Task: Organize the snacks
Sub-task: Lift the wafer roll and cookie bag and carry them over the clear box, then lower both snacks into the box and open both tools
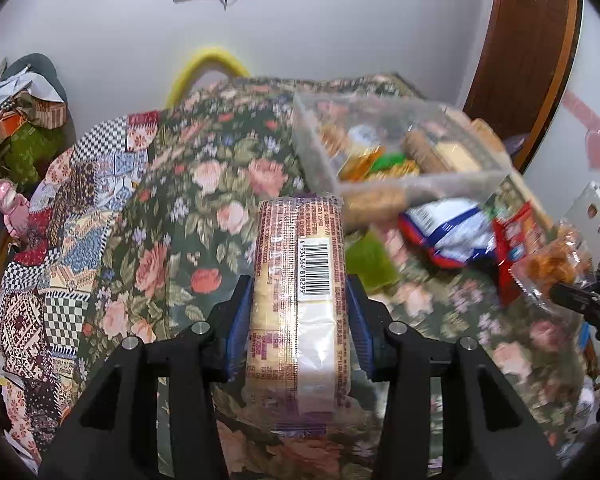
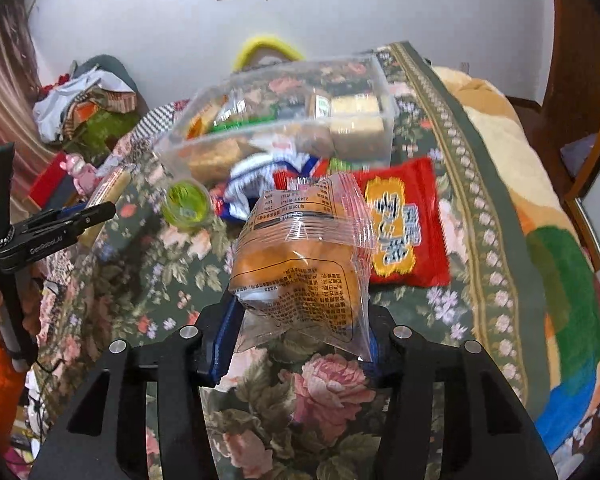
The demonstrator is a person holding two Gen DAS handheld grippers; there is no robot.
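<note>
My left gripper (image 1: 298, 300) is shut on a long biscuit pack (image 1: 298, 280) with a barcode, held above the floral cloth. My right gripper (image 2: 300, 320) is shut on a clear-wrapped orange bun (image 2: 300, 268), also above the cloth. A clear plastic box (image 1: 400, 148) holding several snacks stands ahead; it also shows in the right wrist view (image 2: 284, 120). In front of it lie a red snack bag (image 2: 404, 220), a blue-white bag (image 2: 260, 184) and a green jelly cup (image 2: 186, 204). The left gripper (image 2: 100, 212) shows at the left of the right wrist view.
A floral cloth (image 1: 204, 200) covers the surface, with a patchwork cloth (image 1: 68, 240) at the left. A yellow handle (image 1: 208, 68) rises behind. Piled clothes (image 1: 20, 120) and a pink toy (image 1: 12, 204) lie far left. A wooden door frame (image 1: 532, 60) stands at right.
</note>
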